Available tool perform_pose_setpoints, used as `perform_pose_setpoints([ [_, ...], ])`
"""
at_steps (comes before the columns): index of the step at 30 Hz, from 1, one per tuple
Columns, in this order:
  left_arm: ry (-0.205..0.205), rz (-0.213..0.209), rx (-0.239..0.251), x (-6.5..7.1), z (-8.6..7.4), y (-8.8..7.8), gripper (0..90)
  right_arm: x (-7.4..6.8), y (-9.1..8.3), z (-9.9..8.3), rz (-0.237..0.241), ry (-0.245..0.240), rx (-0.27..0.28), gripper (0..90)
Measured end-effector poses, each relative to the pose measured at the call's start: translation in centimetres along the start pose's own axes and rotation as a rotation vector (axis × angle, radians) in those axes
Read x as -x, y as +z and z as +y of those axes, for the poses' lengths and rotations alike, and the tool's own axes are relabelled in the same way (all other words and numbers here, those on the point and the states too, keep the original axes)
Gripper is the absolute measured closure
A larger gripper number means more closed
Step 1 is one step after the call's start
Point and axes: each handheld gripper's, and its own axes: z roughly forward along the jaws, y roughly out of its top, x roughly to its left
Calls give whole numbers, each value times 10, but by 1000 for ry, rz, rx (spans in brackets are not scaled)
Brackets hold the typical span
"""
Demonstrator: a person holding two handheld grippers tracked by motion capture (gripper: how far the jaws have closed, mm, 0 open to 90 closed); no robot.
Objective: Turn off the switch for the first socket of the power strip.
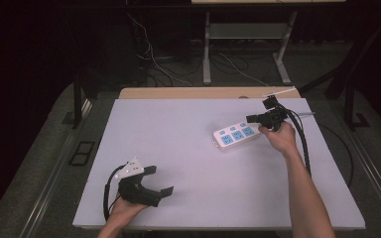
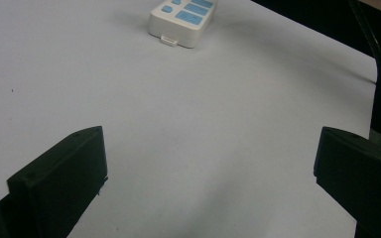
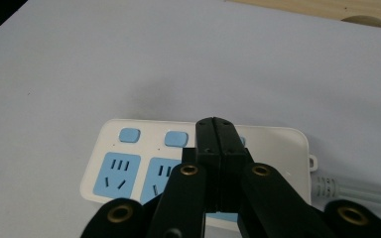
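Observation:
A white power strip with blue sockets lies flat on the table, right of centre. In the right gripper view the strip has blue buttons above its sockets, and its white cable leaves at the right end. My right gripper hangs just over the strip's right end. Its jaws are pressed together with nothing between them, and the right gripper tips point over the strip's middle. My left gripper rests near the table's front left, open wide. The left gripper faces bare table, with the strip far ahead.
The white table top has a wooden strip along its far edge. A thick black cable trails from the right gripper along the forearm. Desk legs and loose cables stand on the floor beyond the table.

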Motion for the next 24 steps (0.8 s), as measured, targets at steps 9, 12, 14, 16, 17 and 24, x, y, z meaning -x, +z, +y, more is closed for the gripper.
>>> perform_pose_setpoints([
  [9, -1, -2, 2, 1, 0, 1, 0, -7, -20, -6, -11, -27, -1, 900],
  [12, -1, -1, 2, 1, 0, 1, 0, -8, -26, -11, -12, -30, 1, 900],
  [14, -1, -1, 2, 1, 0, 1, 0, -9, -31, -14, -7, -34, 4, 900],
  [16, -2, -1, 3, 2, 0, 1, 0, -11, -35, -16, -4, -33, 9, 898],
  [17, -1, -2, 2, 2, 0, 1, 0, -11, -37, -18, 0, -32, 11, 898],
  [24, 1, -1, 0, 2, 0, 1, 0, -18, -49, -28, 19, -20, 38, 836],
])
